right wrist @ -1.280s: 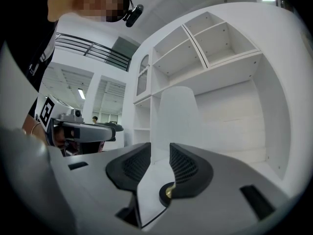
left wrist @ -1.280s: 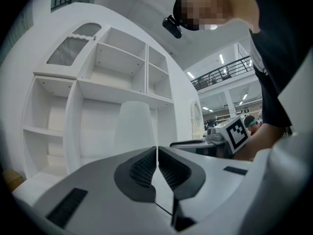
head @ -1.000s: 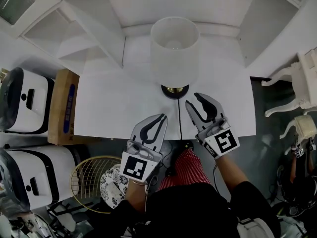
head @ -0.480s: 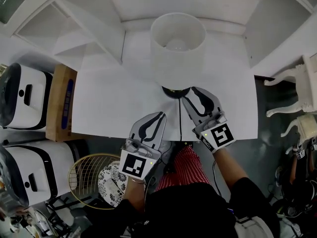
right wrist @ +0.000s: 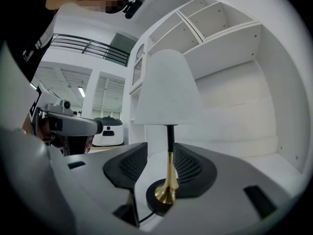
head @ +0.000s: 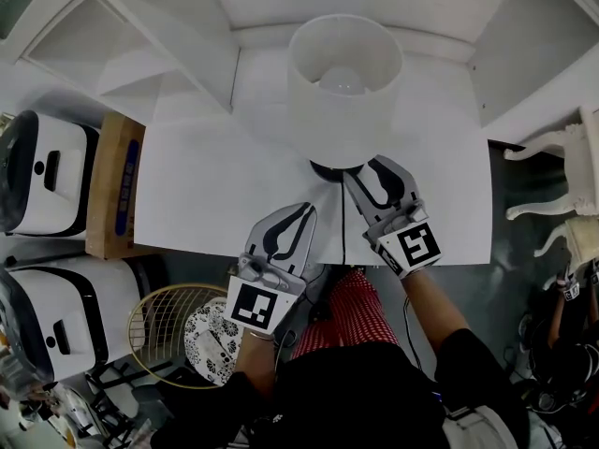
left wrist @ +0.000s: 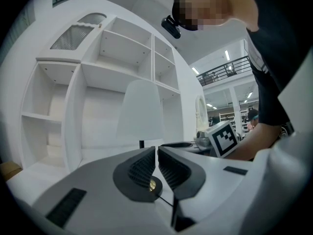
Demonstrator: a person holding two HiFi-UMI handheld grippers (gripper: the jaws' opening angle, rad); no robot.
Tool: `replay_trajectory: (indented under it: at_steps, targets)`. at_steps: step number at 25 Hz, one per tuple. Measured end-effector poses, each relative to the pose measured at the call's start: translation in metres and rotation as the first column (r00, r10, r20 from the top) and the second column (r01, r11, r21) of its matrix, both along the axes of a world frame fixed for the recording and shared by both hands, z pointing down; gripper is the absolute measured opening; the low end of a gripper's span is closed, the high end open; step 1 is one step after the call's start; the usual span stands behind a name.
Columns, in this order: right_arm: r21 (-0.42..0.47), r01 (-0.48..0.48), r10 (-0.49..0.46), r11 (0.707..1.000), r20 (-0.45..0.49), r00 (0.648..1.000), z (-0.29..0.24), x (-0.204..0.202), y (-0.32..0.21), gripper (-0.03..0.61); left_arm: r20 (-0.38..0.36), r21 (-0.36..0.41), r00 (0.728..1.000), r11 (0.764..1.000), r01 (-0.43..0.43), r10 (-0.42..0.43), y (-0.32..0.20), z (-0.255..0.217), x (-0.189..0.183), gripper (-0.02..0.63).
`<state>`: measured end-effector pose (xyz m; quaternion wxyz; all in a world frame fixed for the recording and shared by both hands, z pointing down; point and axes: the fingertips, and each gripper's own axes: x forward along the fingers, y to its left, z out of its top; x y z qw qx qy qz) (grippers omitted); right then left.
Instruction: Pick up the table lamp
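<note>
**Approach step: right gripper lined up on the lamp stem, grip not yet made.**

The right gripper (right wrist: 164, 156) has its jaws wide apart, having just been opening. The slim stem of the table lamp (right wrist: 169, 146) stands between them, and neither pad touches it. The left gripper (left wrist: 156, 153) is pressed closed on nothing, idle at the near edge of the table (head: 215, 195). The lamp stands upright on that table, in front of the shelf unit (head: 168, 54). Judged next: close squarely on the stem above the base and lift straight, minding the cord (head: 342, 227). A second ago the right gripper sat short of the base; it now straddles the stem.
</note>
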<state>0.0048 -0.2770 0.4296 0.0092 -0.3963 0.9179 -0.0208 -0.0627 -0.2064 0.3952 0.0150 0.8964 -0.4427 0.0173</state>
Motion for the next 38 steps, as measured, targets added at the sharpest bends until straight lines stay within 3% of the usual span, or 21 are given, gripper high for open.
replay_trajectory:
  at_steps: [38]
  targets:
    - [0.016, 0.021, -0.021, 1.0, -0.012, 1.0, 0.026, -0.029, -0.055, 0.192, 0.015, -0.057, 0.996, 0.995, 0.087, -0.087, -0.019, 0.03, -0.03, 0.009]
